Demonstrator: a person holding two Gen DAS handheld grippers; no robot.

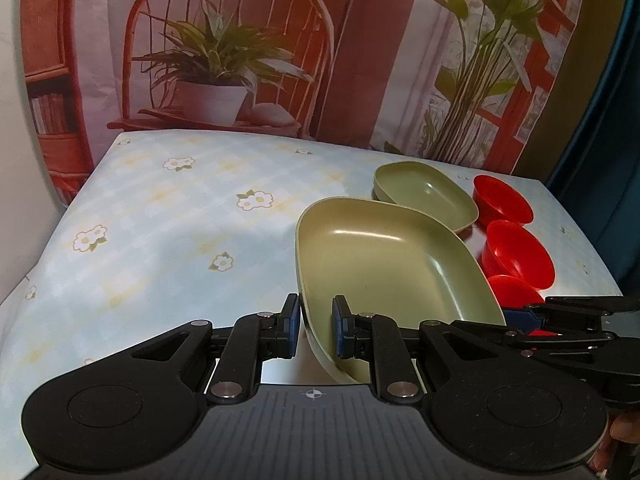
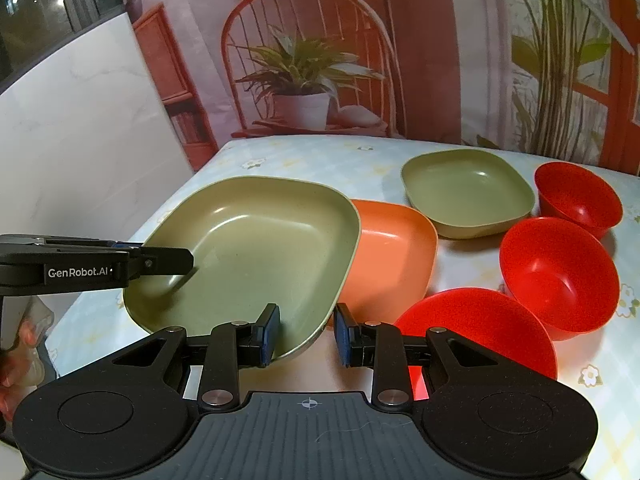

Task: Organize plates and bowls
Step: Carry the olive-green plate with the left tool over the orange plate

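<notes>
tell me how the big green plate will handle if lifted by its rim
The big green plate looks rigid, so it probably won't flex. Its glossy surface may slip between the pads. Held at one edge by the left gripper, its wide body could tilt.

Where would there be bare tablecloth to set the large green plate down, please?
The tablecloth is bare left of the large green plate, back to the printed backdrop. The right side is crowded: orange plate, small green plate and three red bowls sit close together.
</notes>
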